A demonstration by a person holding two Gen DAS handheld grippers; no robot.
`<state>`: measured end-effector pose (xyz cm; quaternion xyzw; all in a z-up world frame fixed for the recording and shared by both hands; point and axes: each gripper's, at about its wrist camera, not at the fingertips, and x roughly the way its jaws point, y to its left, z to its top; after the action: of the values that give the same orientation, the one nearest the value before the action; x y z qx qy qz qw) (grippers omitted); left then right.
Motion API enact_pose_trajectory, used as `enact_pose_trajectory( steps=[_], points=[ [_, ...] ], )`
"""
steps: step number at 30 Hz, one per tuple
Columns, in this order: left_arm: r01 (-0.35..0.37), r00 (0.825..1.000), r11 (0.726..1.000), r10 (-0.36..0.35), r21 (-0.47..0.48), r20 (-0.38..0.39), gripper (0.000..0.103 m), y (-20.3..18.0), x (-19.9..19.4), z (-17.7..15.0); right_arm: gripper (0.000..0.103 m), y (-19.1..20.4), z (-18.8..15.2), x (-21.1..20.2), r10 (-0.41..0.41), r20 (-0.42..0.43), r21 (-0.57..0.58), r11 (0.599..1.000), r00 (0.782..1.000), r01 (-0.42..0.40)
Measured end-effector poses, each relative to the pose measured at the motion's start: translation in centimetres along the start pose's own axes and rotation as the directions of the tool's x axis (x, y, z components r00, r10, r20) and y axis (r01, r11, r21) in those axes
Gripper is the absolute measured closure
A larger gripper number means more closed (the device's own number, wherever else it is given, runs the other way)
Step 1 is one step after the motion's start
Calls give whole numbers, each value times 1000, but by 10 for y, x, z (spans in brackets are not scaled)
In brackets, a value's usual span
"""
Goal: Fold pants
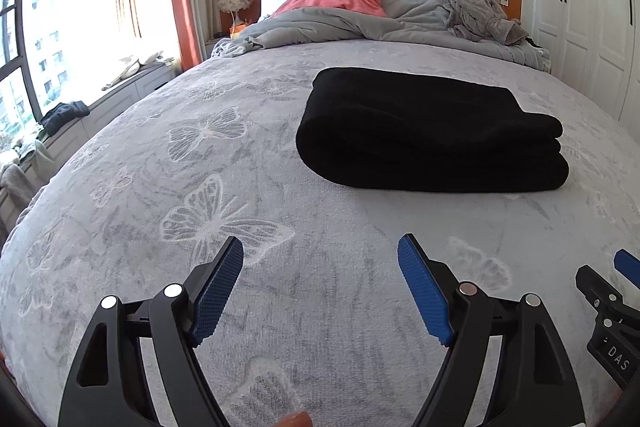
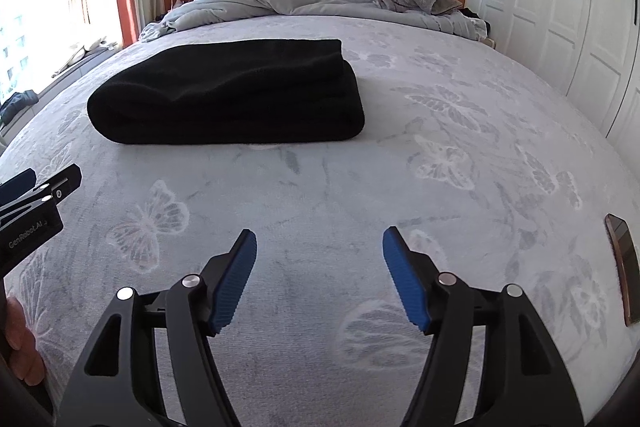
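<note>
**Folded pants lay clear of both grippers**

Grey butterfly-print bedspread (image 1: 168,195) filled the room's foreground. Black pants (image 1: 432,135) sat folded ahead of both tools, well apart from them. Left gripper (image 1: 320,287) and right gripper (image 2: 320,279) hung with jaws spread, nothing between them. No containers showed.

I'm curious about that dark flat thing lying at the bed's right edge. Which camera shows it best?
Only the right wrist view shows it: a phone-like slab lying on the butterfly bedspread, near the picture's right edge. The left wrist view doesn't show it at all.
</note>
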<state>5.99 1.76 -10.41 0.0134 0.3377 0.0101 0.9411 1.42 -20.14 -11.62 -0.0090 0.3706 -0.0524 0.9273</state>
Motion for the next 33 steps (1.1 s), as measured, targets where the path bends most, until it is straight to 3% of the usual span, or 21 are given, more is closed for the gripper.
enact_pose_trajectory(
  steps=[33],
  points=[
    [-2, 1000, 997, 0, 78, 29, 27, -16, -6, -2, 36, 2, 0, 0, -3, 7, -12, 1000, 1000, 3]
  ],
)
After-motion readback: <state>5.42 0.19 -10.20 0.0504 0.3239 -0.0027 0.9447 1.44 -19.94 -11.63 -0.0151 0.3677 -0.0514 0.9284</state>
